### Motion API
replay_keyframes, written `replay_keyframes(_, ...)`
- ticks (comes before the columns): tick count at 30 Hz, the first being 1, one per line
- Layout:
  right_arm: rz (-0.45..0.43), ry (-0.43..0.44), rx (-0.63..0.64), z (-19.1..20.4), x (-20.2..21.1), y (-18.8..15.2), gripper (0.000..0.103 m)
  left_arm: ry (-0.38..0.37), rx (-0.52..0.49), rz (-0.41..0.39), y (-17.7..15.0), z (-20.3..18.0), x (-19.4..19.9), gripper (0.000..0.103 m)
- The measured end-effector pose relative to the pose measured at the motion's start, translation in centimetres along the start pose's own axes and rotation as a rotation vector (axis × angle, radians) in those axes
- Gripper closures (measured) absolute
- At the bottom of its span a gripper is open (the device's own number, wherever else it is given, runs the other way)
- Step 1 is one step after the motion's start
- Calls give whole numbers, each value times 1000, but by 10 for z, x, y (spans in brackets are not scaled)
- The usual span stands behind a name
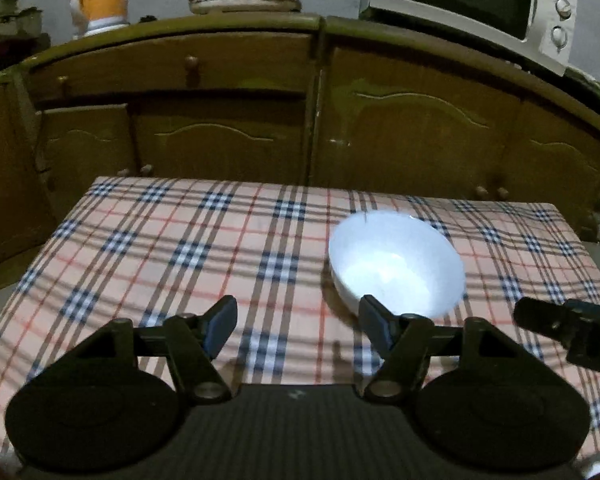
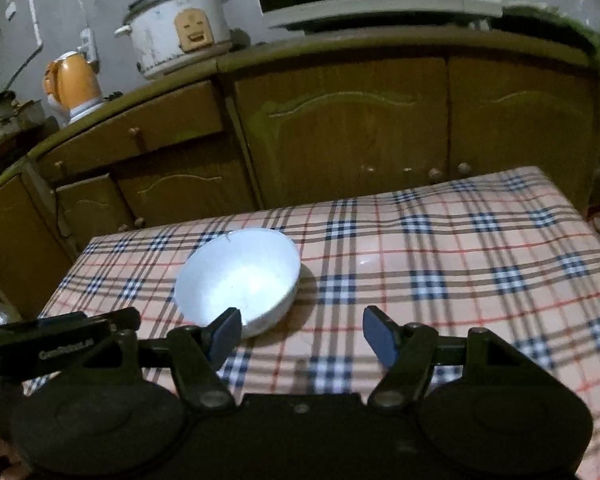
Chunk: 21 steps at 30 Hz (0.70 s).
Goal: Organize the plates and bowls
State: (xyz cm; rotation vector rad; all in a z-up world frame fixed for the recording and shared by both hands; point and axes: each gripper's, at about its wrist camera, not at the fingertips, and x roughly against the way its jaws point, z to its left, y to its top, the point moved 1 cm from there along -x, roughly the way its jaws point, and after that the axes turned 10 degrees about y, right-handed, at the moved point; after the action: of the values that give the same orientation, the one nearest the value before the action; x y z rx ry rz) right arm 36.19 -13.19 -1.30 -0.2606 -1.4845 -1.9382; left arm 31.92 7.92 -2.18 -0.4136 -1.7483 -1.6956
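A round white ceramic bowl [image 1: 396, 264] stands upright and empty on a table covered with a pink, navy and white checked tablecloth [image 1: 160, 248], roughly in the middle of the cloth and apart from its edges. The left gripper [image 1: 298, 326], a black two-finger tool with blue pads, hovers over the near part of the table with its jaws spread wide and nothing between them; its right-hand finger [image 1: 374, 326] overlaps the near rim of the bowl in the left wrist view, but whether it touches the bowl I cannot tell. The right gripper [image 2: 302, 334] is likewise released, jaws wide apart over bare cloth, with its left-hand finger [image 2: 226, 334] overlapping the bowl's near rim in its own view, contact again unclear. Each gripper shows at the edge of the other's view, so the two sit side by side with the bowl ahead of and between them. Behind the table runs a brown wooden cabinet [image 2: 340, 128] with arched door panels, bearing a white rice cooker [image 2: 176, 30], an orange kettle [image 2: 74, 80] and a white microwave oven [image 1: 472, 4].
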Motion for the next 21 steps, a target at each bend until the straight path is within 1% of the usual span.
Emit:
replay_keyframes(6, 50, -35, -4, -8, -59, 10, 23, -14, -46, 26, 14, -13, -44, 34)
replay_keyframes(11, 88, -16, -58, -20, -97, 11, 23, -22, -60, 56, 17, -19, -74, 35)
replay_keyframes(14, 90, -22, -61, -24, -113, 12, 23, -22, -66, 66, 18, -22, -86, 38)
replay_keyframes(15, 95, -23, -58, -24, -118, 12, 24, -22, -71, 72, 18, -23, -91, 41)
replay_keyframes(16, 101, -26, -58, -25, -123, 13, 24, -38, -71, 74, 19, -23, -95, 44)
replay_keyframes(17, 107, -23, -65, -27, -128, 13, 28, -56, -71, 72, 19, -24, -97, 46)
replay_keyframes(19, 121, -7, -86, -30, -135, 12, 42, -86, -67, 63, 19, -26, -99, 58)
replay_keyframes(20, 116, 21, -104, -31, -137, 12, 51, -104, -63, 63, 19, -27, -99, 62)
replay_keyframes(21, 112, 40, -115, -31, -137, 12, 68, -125, -57, 65, 18, -28, -98, 74)
